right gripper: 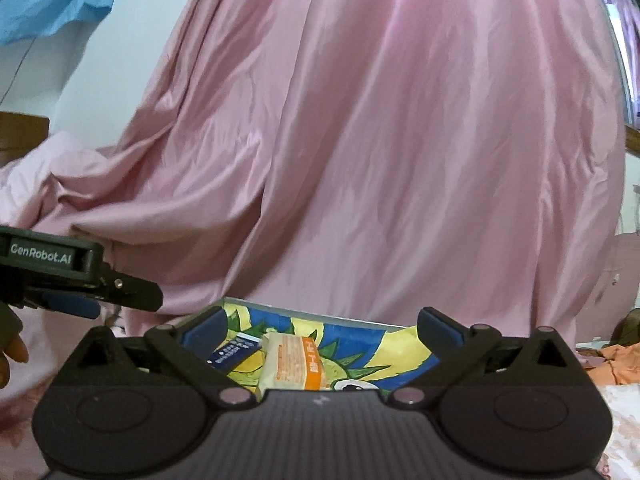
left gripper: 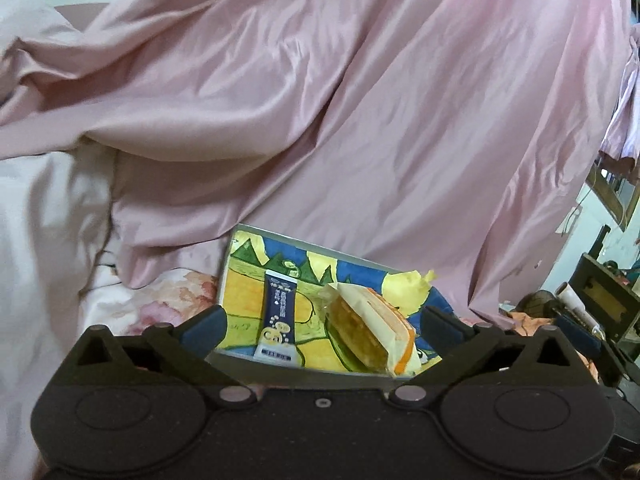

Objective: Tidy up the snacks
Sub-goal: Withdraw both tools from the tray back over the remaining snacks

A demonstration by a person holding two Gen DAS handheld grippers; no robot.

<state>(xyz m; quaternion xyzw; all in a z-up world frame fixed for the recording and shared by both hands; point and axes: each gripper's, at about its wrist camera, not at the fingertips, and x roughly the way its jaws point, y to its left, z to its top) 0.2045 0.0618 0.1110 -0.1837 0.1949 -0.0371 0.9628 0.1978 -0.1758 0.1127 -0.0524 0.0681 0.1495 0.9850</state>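
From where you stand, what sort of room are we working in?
Most likely a bedroom, on a bed. A big rumpled pink satin sheet fills the view, floral bedding lies under it, and the colourful tray holding the snack packets rests on that soft bedding rather than a table.

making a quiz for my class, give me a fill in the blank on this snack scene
1. Both snacks lie in a colourful ____.
2. The stick packet beside the orange-edged pastry pack is dark ____.
3. The big draped cloth behind is ____.
4. The left gripper and right gripper stand ____.

Missing words: tray; blue; pink; open
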